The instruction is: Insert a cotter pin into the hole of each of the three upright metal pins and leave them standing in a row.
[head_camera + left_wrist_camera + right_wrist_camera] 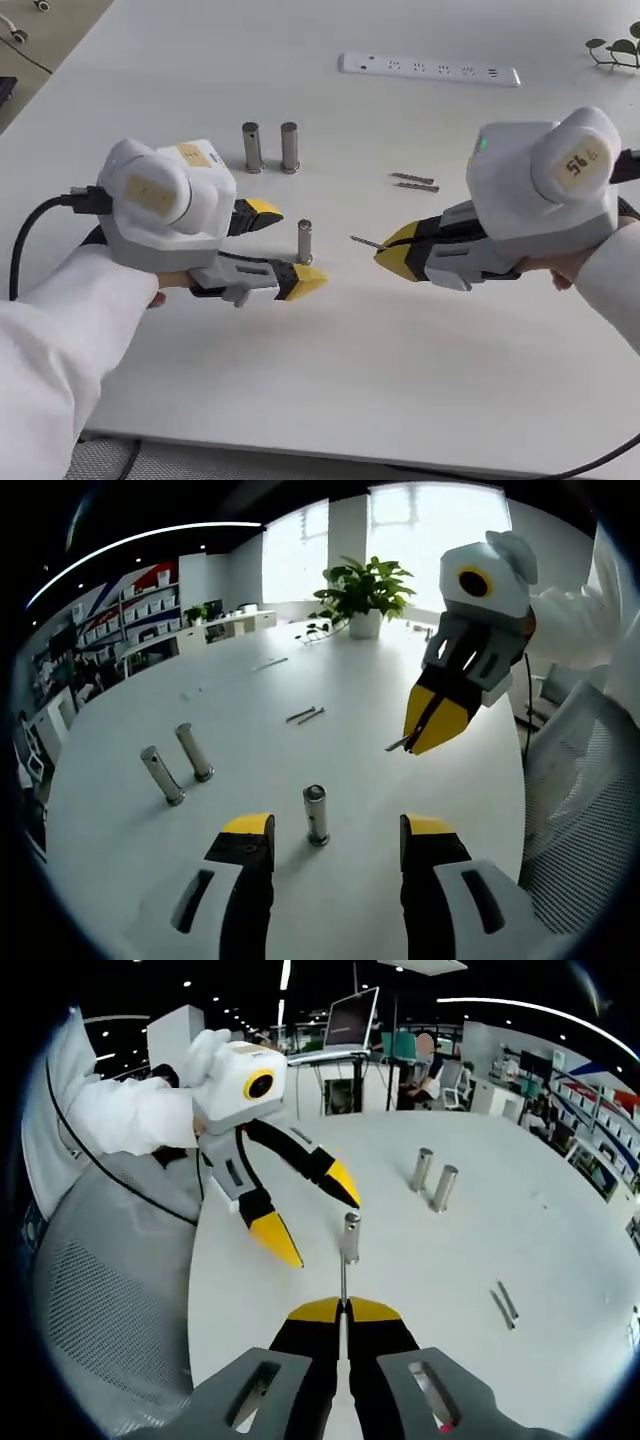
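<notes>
We see left gripper (291,246) open facing nearest pin (304,241); right gripper (384,256) clamps cotter pin (365,241); two more pins (253,147), spare cotter pins (414,181), power strip (430,69) beyond.

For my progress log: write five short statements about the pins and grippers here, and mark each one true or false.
1. The right gripper is shut on a cotter pin. True.
2. The left gripper is clamped on the nearest metal pin. False: its jaws stand open on either side of the pin, apart from it.
3. Two other metal pins stand upright side by side farther back. True.
4. Three loose cotter pins lie on the table. False: two spare cotter pins lie there.
5. The held cotter pin passes through the nearest metal pin's hole. False: its tip is short of the pin.
</notes>
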`<state>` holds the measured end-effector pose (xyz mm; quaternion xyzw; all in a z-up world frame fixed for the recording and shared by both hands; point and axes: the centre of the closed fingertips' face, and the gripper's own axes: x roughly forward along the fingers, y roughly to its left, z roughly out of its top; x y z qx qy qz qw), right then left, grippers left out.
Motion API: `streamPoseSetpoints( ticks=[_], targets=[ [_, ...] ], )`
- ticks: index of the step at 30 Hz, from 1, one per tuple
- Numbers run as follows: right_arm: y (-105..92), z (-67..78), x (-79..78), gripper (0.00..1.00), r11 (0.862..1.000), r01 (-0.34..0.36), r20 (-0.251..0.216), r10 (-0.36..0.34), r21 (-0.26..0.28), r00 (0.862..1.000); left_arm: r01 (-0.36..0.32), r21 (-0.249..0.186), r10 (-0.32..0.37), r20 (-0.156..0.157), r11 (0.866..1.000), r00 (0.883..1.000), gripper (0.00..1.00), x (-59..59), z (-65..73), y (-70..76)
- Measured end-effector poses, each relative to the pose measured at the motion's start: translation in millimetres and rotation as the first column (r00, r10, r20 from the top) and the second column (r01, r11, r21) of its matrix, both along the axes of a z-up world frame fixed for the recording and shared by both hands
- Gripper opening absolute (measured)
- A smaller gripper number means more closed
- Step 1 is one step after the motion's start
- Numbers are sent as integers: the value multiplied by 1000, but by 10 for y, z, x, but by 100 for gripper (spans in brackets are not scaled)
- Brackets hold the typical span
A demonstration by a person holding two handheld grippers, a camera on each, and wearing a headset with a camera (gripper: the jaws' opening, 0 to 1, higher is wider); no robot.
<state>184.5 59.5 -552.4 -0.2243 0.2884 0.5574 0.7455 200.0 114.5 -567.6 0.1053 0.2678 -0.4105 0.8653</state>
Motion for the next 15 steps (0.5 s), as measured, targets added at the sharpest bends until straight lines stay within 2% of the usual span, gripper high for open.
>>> streamPoseSetpoints(
  ticks=[2,7,13,15],
  targets=[
    [52,-22,5,0,1000,5,-8,-4,3,1000,-4,-14,4,-18,1000,1000,45,21,-55,-5],
    [125,-86,28,0,1000,11,-12,-11,-6,1000,-1,-15,0,-30,1000,1000,39,71,-167,-17],
    [189,-141,54,0,1000,26,-20,-26,-6,999,16,-17,-16,-35,1000,999,30,101,-256,-58],
    [223,-149,57,0,1000,31,-26,-31,-3,999,22,-6,-22,-23,1000,1000,29,117,-273,-65]
  ],
)
